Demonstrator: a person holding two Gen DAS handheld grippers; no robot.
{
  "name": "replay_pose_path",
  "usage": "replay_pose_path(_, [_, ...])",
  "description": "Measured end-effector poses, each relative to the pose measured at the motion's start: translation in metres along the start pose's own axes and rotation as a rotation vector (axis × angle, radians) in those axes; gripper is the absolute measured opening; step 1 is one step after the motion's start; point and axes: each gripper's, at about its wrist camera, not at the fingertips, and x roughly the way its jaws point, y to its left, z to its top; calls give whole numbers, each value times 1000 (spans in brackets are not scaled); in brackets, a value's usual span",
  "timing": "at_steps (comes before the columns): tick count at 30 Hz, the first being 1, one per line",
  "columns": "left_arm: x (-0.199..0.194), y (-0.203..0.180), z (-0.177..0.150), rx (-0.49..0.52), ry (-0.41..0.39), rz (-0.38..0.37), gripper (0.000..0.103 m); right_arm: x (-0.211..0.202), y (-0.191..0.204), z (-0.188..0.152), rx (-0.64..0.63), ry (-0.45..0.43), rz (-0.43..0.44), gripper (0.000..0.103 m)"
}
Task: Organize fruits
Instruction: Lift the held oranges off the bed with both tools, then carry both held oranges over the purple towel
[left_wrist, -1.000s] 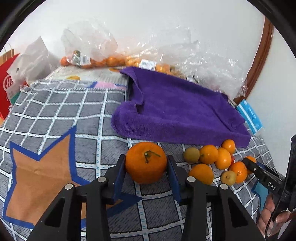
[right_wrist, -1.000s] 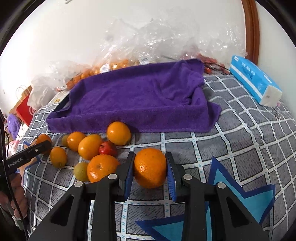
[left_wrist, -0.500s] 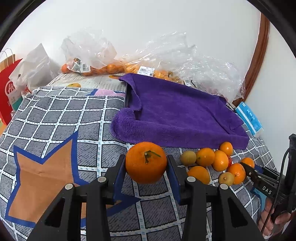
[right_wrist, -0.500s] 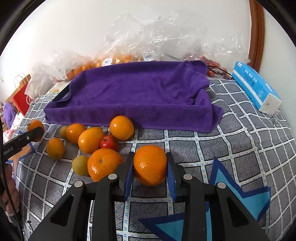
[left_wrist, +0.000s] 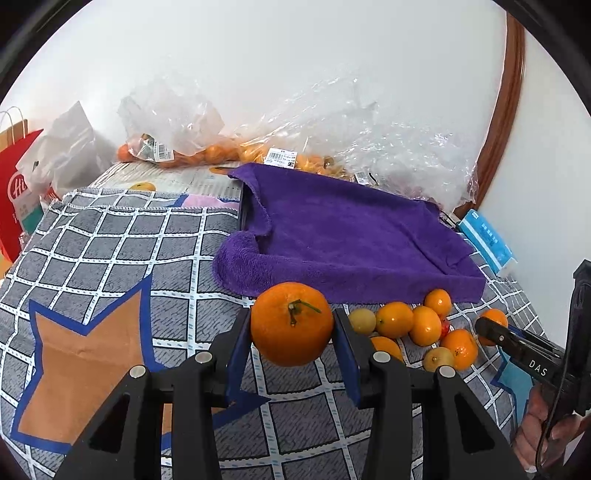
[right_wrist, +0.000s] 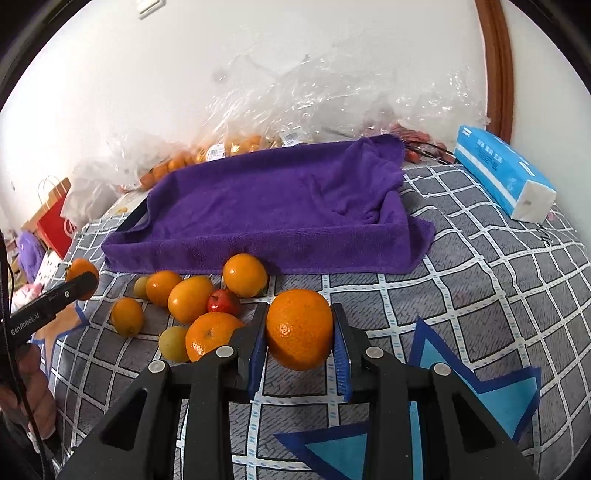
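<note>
My left gripper (left_wrist: 291, 328) is shut on a large orange (left_wrist: 291, 323) with a green stem, held above the checked cloth. My right gripper (right_wrist: 300, 332) is shut on another large orange (right_wrist: 300, 328). Between them on the cloth lies a pile of small oranges (right_wrist: 190, 299), yellow-green fruits (right_wrist: 173, 343) and one small red fruit (right_wrist: 222, 301). Behind the pile a purple towel (right_wrist: 273, 199) drapes over a shallow tray. In the left wrist view the same pile (left_wrist: 424, 325) sits right of my held orange, and the right gripper's finger (left_wrist: 517, 345) shows at the far right.
Clear plastic bags of oranges (left_wrist: 207, 151) lie along the wall behind the towel. A blue tissue pack (right_wrist: 502, 173) rests at the right. A red paper bag (left_wrist: 14, 199) stands at the far left. A hand (right_wrist: 33, 391) holds the left gripper's handle.
Both held oranges have stayed in the jaws. The view of both cameras has tipped a little, so the towel and wall sit slightly lower in frame.
</note>
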Motion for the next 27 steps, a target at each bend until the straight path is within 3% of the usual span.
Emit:
replay_pose_path(6, [-8,2,2,-20,-29,-22,41,-3,-2,1,20,-10,-23,32])
replay_pose_path(10, [-17,-1,7,-46,-25,-53,41,-3,-7,6,43,39,-10,32])
replay_pose_path(12, [-25,-6,12,-49,-23,-80,41,-11,-9,12,38,19,-10,32])
replay_pose_path(17, [-41,-24,31,2,-55,-63,41,-32,-8,35,23,-33,-21,32])
replay_pose_path(27, [-25,-37,81,8,-94,-14,41,-40,0,92,-20,-135,-23,32])
